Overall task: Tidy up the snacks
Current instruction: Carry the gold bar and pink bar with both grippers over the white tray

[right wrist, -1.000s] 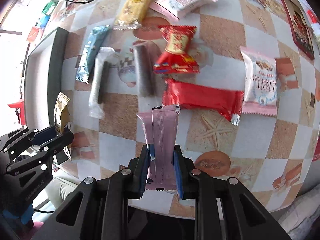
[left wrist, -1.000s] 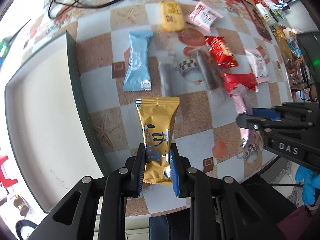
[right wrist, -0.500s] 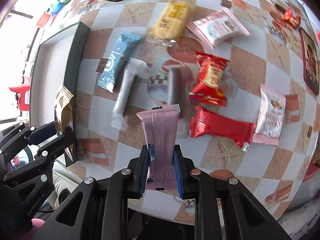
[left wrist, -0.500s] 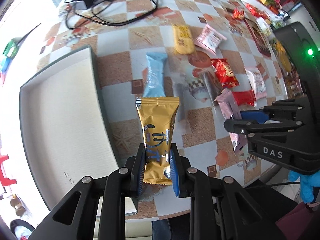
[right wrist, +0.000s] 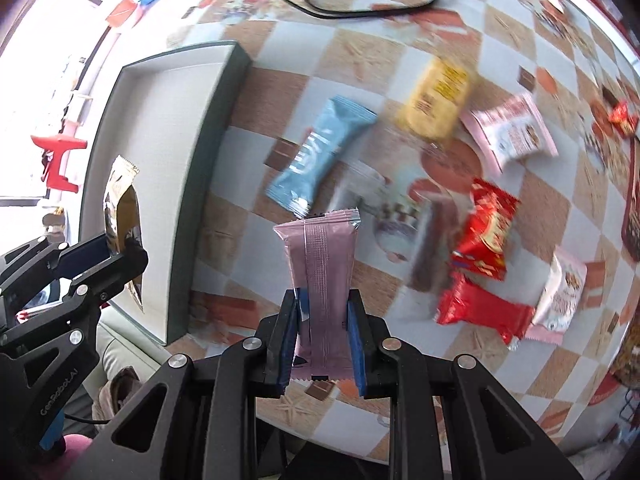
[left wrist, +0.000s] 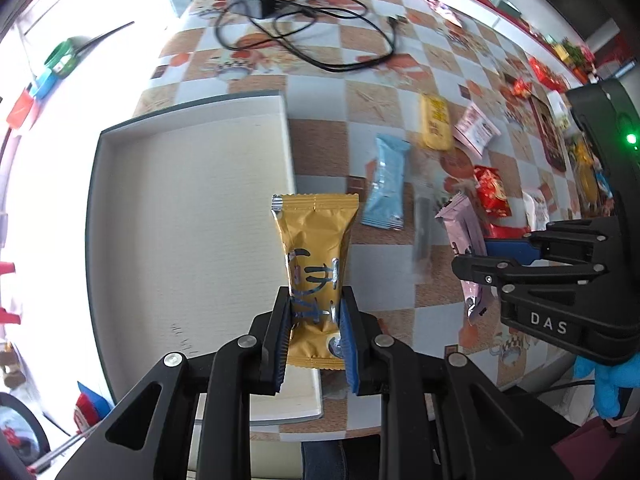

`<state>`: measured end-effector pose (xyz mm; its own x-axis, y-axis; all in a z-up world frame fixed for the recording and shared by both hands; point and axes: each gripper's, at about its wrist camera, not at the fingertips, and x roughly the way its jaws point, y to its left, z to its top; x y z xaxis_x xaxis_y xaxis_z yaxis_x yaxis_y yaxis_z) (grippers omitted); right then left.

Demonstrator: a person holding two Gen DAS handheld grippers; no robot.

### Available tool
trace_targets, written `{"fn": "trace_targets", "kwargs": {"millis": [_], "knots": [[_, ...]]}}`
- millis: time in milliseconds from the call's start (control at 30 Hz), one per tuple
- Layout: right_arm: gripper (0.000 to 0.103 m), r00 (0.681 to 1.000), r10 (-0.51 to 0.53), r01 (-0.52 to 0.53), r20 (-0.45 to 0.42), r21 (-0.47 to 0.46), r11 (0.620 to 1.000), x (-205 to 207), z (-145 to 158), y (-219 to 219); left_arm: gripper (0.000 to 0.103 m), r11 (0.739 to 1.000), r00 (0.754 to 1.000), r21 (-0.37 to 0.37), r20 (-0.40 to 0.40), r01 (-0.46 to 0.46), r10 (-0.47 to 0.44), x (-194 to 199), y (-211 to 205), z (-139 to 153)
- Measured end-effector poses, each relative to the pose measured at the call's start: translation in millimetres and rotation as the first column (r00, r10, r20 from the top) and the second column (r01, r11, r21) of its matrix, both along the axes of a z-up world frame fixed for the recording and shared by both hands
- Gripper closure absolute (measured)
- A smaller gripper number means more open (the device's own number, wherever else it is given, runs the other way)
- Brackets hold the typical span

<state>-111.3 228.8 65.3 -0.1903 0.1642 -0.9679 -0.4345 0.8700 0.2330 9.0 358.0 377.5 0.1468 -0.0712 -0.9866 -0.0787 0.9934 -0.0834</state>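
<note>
Where motion blurs it, an unreadable dark packet [right wrist: 428, 248].

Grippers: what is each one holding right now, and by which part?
Left gripper pinches the gold packet near its bottom end; right gripper pinches the pink packet near its lower end.

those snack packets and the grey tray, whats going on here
A person is sorting snacks with two hand-held tools. The left tool grips a gold packet above the tray, which looks empty. The right tool grips a pink packet over the table. Other snacks, including a blue packet, lie loose on the checkered tablecloth.
</note>
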Motion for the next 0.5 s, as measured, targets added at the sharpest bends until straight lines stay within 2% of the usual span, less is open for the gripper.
{"fn": "trace_targets", "kwargs": {"millis": [500], "knots": [[0.078,0.992,0.12,-0.123,0.043,0.066,0.99,-4,16,47,0.078,0.993,0.993,0.017,-0.002,-0.117,0.117,-26,55,-6]]}}
